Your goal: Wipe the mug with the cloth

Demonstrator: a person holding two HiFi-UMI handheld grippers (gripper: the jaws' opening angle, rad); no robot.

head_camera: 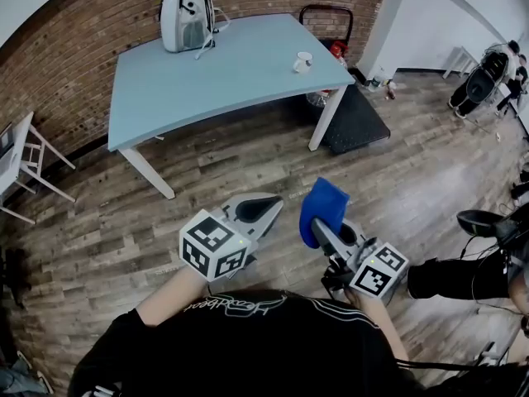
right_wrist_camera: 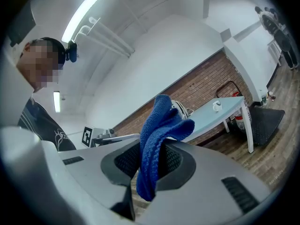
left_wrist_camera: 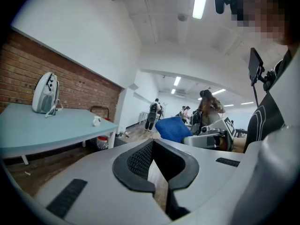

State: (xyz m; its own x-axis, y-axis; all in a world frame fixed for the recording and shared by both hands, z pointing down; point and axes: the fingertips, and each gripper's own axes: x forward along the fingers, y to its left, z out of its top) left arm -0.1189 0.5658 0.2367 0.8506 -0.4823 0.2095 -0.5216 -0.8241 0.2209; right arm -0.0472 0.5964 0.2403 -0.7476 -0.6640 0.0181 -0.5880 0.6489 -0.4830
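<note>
A small white mug [head_camera: 302, 61] stands near the right end of a light blue table [head_camera: 223, 73], far ahead of both grippers. It also shows small in the left gripper view as the mug [left_wrist_camera: 96, 121], and in the right gripper view as the mug [right_wrist_camera: 217, 106]. My right gripper [head_camera: 319, 227] is shut on a folded blue cloth [head_camera: 323, 208], which sticks up out of the jaws. In its own view the cloth [right_wrist_camera: 161, 125] fills the right gripper [right_wrist_camera: 161, 146]. My left gripper [head_camera: 269, 206] is held beside it at waist height, shut and empty; the left gripper [left_wrist_camera: 153, 146] holds nothing.
A white and grey bag [head_camera: 186, 15] stands on the table's far left part. A black flat cart [head_camera: 354, 116] lies on the wooden floor right of the table. A white chair [head_camera: 23, 165] stands at the left. Dark gear and a person's leg [head_camera: 459, 276] are at the right.
</note>
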